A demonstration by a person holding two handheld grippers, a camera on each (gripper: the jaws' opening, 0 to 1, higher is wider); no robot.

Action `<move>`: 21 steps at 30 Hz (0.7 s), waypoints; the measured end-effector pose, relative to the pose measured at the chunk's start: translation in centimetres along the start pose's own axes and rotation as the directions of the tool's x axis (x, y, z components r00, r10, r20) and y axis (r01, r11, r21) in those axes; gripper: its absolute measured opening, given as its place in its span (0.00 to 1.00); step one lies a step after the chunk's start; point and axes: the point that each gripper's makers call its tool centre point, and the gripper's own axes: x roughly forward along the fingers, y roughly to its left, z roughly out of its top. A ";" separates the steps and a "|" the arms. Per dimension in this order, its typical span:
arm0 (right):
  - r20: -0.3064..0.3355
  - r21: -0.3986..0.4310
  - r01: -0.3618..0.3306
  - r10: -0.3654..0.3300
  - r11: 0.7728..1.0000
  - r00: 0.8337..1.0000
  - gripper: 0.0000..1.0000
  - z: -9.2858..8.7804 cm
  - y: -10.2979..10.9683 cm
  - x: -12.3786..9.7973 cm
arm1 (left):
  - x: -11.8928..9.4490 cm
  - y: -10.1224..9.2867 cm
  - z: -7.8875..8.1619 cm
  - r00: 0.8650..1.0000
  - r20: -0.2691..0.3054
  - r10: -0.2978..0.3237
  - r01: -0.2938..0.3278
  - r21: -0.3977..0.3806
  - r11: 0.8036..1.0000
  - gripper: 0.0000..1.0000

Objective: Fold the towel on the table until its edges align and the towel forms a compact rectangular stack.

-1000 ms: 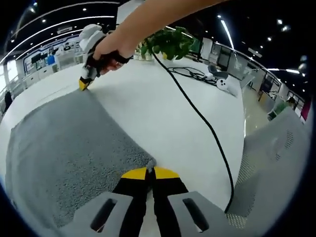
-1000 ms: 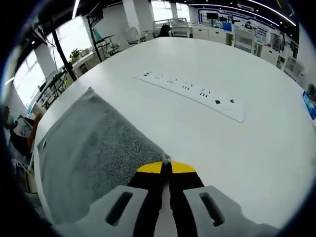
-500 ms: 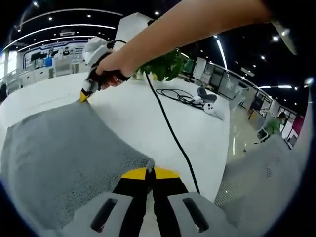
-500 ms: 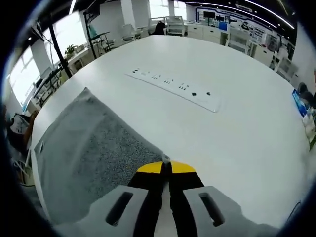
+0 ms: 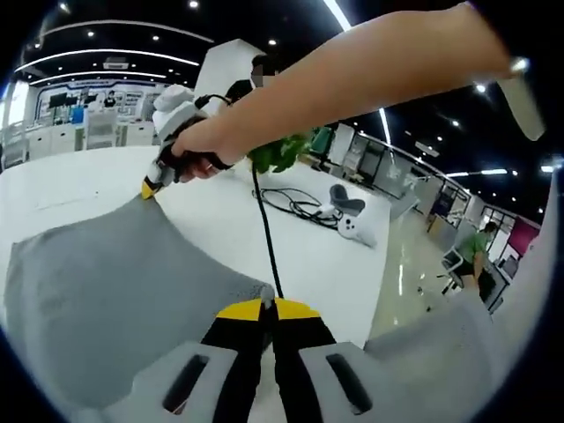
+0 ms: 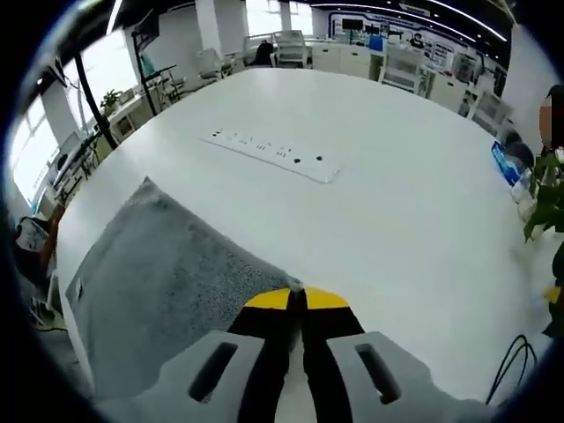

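In the left gripper view, the left claw (image 5: pixel 268 308) has its yellow-tipped jaws pressed together on a corner of the grey towel (image 5: pixel 106 291), whose pinched tip pokes up just above the tips. From there the towel spreads away to the left of the claw over the white tabletop (image 5: pixel 308 256), with one edge running from the claw up and away to the far corner. At that far corner, well ahead and to the left of the left claw, the right claw (image 5: pixel 150 188) nips the towel with its yellow tips closed; a person's hand (image 5: pixel 198 145) grips it, and the bare forearm reaches in from the upper right. A black cable (image 5: pixel 263 225) runs from that hand down towards the left claw. Ahead and to the right of the claw lie a coil of black cable and a white controller (image 5: pixel 352 222) on the tabletop, and a leafy green plant (image 5: pixel 280 154) shows behind the forearm.

In the right gripper view, the right claw (image 6: pixel 295 301) is clamped shut on a towel (image 6: pixel 150 291) corner, a small tuft of cloth standing just above its tips. The towel fans out to the left of the claw and hangs over the near tabletop (image 6: pixel 388 203) edge on that side. A white power strip (image 6: pixel 269 153) lies on the tabletop well ahead of the claw, clear of the towel. At the far right are green leaves (image 6: pixel 545 207) and a loop of black cable.
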 end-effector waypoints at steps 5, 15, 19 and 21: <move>0.032 0.059 0.005 -0.007 0.998 0.999 0.01 0.6 -0.8 -2.3 | 0.0 -1.5 1.6 1.000 0.019 -0.019 0.018 0.026 0.999 0.02; 0.094 0.122 0.022 -0.034 0.992 0.995 0.01 1.4 -1.5 -5.5 | -1.1 -2.0 4.9 0.994 0.110 -0.017 0.017 0.001 1.000 0.02; 0.129 0.209 -0.007 -0.021 0.978 0.991 0.01 2.1 -0.9 -6.1 | -2.2 -1.6 5.4 0.992 0.126 0.000 0.004 -0.028 1.000 0.02; 0.130 0.215 -0.007 -0.021 0.977 0.991 0.01 2.4 -0.6 -6.3 | -2.9 -1.3 5.6 0.990 0.137 0.018 -0.016 -0.021 1.000 0.02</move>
